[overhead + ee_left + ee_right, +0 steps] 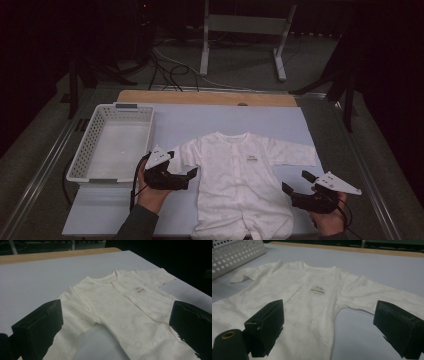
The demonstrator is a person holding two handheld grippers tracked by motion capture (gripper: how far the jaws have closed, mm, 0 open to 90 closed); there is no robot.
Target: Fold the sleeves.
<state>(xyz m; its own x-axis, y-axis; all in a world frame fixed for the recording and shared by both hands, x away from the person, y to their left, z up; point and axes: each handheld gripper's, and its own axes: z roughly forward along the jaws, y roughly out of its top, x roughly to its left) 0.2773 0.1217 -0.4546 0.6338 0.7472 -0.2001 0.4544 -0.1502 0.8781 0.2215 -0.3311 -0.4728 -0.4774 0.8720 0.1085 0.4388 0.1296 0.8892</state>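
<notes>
While the white baby romper [239,182] lay flat at the table [210,117] centre, a perforated white basket [112,142] stood at its 9 o'clock, apart from it. Its lower hem was cut off at 6 o'clock. Left gripper [186,176] hovered beside the left sleeve, jaws released. Right gripper [296,182] hung at 3 o'clock, jaws likewise spread, grasping nothing.
</notes>
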